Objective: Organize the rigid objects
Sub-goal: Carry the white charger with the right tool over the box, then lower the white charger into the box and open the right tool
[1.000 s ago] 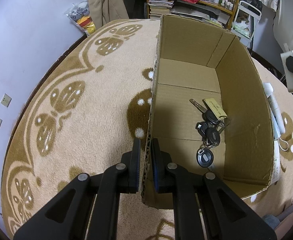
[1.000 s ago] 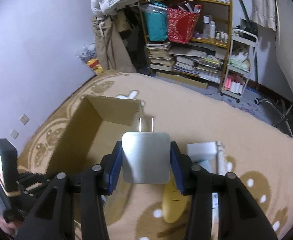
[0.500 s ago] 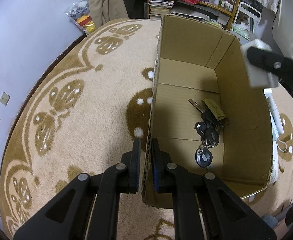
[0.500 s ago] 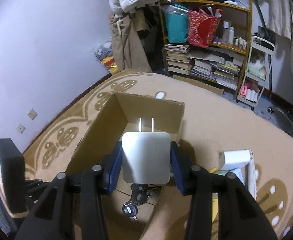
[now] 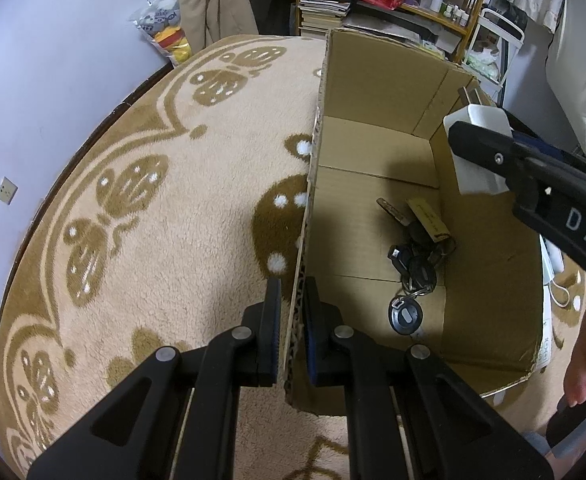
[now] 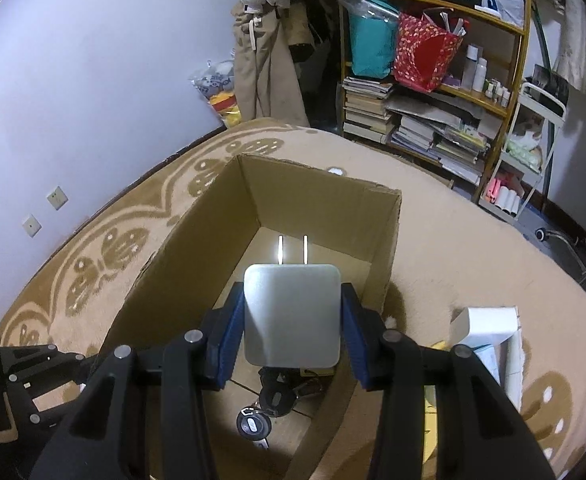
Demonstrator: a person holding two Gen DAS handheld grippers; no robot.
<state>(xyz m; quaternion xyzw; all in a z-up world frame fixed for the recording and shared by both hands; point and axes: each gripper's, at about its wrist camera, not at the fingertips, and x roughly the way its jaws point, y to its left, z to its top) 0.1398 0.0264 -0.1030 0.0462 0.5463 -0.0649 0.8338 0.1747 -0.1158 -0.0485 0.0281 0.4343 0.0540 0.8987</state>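
An open cardboard box (image 5: pixel 377 80) (image 6: pixel 321 200) stands on the patterned rug. My left gripper (image 5: pixel 292 312) is shut on the box's near left wall, one finger outside and one inside. A bunch of keys (image 5: pixel 413 264) (image 6: pixel 269 404) lies on the box floor. My right gripper (image 6: pixel 292 332) is shut on a white plug charger (image 6: pixel 292 312) (image 5: pixel 477 152), prongs pointing forward, held above the box's right side over the keys. In the left wrist view the right gripper's finger (image 5: pixel 489 152) crosses the charger.
White boxes and a yellow item (image 6: pixel 489 336) lie on the rug right of the box. A shelf of books and bags (image 6: pixel 425 80) and hanging coats (image 6: pixel 269 52) stand behind. The rug (image 5: pixel 153 220) stretches left toward the wall. A hand (image 5: pixel 585 364) shows at the right edge.
My right gripper has carried the charger leftward and down, from beside the box to above its inside. The left gripper and box have stayed put.
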